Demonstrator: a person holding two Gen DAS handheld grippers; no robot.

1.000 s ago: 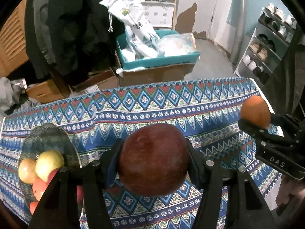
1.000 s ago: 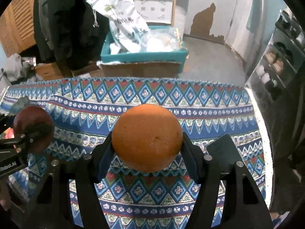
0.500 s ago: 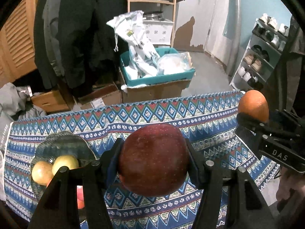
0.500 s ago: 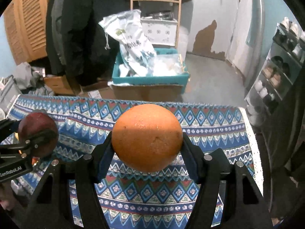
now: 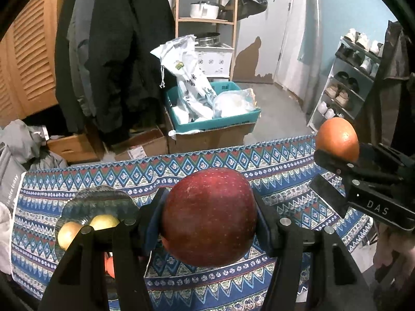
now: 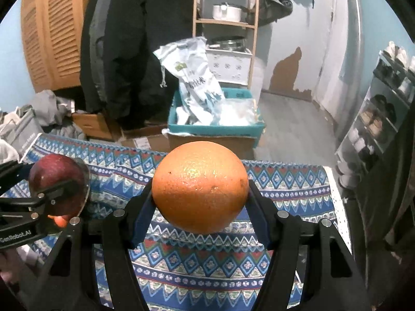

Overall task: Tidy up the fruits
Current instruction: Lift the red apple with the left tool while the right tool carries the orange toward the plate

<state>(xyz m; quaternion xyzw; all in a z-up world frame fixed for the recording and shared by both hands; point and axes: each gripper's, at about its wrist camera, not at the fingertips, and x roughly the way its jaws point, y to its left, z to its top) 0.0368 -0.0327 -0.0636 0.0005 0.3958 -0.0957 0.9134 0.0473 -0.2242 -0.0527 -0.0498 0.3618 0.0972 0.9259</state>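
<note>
My left gripper (image 5: 208, 217) is shut on a dark red apple (image 5: 208, 215), held above the patterned tablecloth (image 5: 280, 173). My right gripper (image 6: 199, 191) is shut on an orange (image 6: 199, 186), also off the table. In the left wrist view the orange (image 5: 337, 140) shows at the right, clamped in the right gripper (image 5: 334, 155). In the right wrist view the red apple (image 6: 55, 181) shows at the left. A dark glass plate (image 5: 103, 199) at the table's left holds yellow apples (image 5: 103, 221) and an orange-red fruit (image 5: 110, 265), partly hidden by my left fingers.
Beyond the table stand a teal box (image 5: 215, 123) with plastic bags on cardboard boxes, hanging dark coats (image 5: 116, 51), a wooden shelf (image 5: 207, 20) and a shoe rack (image 5: 347, 83). A grey bag (image 5: 10, 178) sits at the table's left end.
Both grippers have risen with their fruits still held. The table has dropped lower in both views and more of the room behind shows.
</note>
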